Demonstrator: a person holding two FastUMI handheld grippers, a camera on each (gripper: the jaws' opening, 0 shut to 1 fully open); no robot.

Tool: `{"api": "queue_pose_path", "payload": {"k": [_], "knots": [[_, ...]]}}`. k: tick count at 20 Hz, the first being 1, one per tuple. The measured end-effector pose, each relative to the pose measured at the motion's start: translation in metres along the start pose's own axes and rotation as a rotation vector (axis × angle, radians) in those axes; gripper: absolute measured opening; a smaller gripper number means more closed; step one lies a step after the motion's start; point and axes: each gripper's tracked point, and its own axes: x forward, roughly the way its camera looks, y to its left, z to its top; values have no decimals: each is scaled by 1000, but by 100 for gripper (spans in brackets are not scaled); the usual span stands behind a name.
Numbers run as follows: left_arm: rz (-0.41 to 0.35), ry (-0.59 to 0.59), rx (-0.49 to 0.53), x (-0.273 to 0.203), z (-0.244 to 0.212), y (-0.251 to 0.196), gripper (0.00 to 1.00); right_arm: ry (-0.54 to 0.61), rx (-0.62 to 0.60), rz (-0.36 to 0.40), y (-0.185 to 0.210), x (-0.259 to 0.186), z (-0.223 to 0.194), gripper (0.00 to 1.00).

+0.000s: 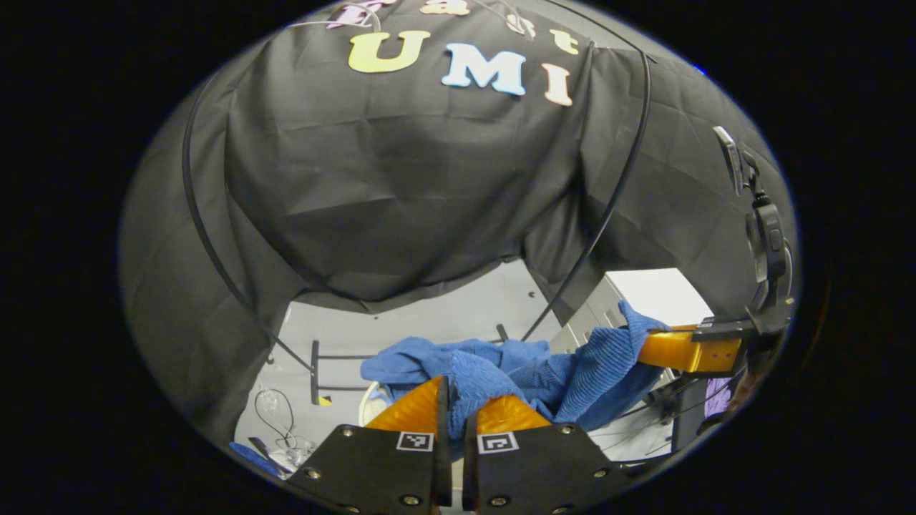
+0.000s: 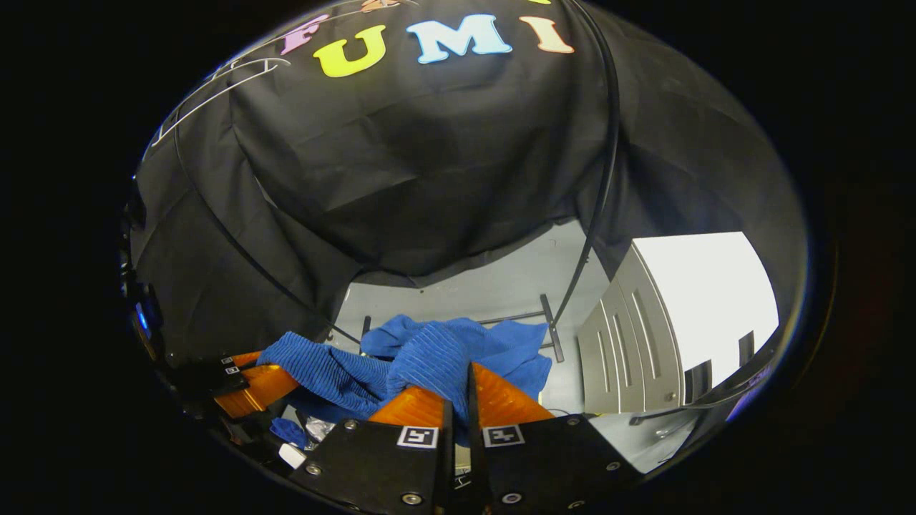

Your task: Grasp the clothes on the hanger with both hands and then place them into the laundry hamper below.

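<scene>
A blue ribbed garment (image 1: 501, 372) is held up between the two grippers, above a pale grey floor (image 1: 458, 315). In the left gripper view, the left gripper (image 1: 458, 408) is seen at the bottom edge with its two fingers drawn close together, and a fold of the blue cloth is pinched in the narrow gap between them; the cloth rises from the fingertips and spreads forward and to the right. At the right of the same view, the right gripper (image 1: 680, 350) is seen farther off, with the far corner of the garment gathered at its fingers. In the right gripper view, the right gripper (image 2: 461, 400) is likewise seen with its fingers pressed nearly together on a fold of the garment (image 2: 429, 357), which lies directly ahead of the fingertips and stretches away to the left. There, the left gripper (image 2: 250, 383) is seen at the lower left edge, with the other end of the cloth reaching it. A black cable (image 2: 594, 214) is seen hanging down against the booth's wall, and a grey panelled cabinet (image 2: 630, 350) stands to the right.
</scene>
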Motion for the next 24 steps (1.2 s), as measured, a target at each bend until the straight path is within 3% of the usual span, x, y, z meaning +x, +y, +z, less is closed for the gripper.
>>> {"api": "queue_pose_path", "payload": {"k": [1, 3, 5, 6, 9, 10, 13, 16, 17, 18, 24], "knots": [[-1, 17, -4, 4, -10, 0, 8, 17, -8, -1, 0, 1, -8, 7], [11, 66, -7, 12, -24, 3, 7, 51, -23, -7, -1, 6, -26, 14], [25, 104, 0, 11, -44, 7, 18, 82, -23, -9, -1, 8, -41, 22], [24, 119, 1, 12, -51, 8, 16, 96, -25, -9, 0, 6, -46, 39], [10, 134, -6, -2, -63, 5, 76, 117, -75, -52, -6, -2, -54, 89], [16, 131, 0, -10, -60, 6, 96, 102, -72, -38, -3, -8, -51, 95], [25, 100, 22, -36, -47, 7, 95, 56, -49, -27, 0, -28, -38, 92], [17, 43, 40, -64, -18, 3, 95, -21, -38, -53, -5, -57, -11, 96], [12, 15, 49, -76, -6, 0, 95, -56, -33, -64, -8, -67, 0, 92], [5, -13, 56, -86, 9, -4, 94, -93, -24, -73, -11, -80, 14, 95], [-11, -239, 107, -159, 126, -26, 95, -344, 33, -141, -39, -154, 100, 95]]}}
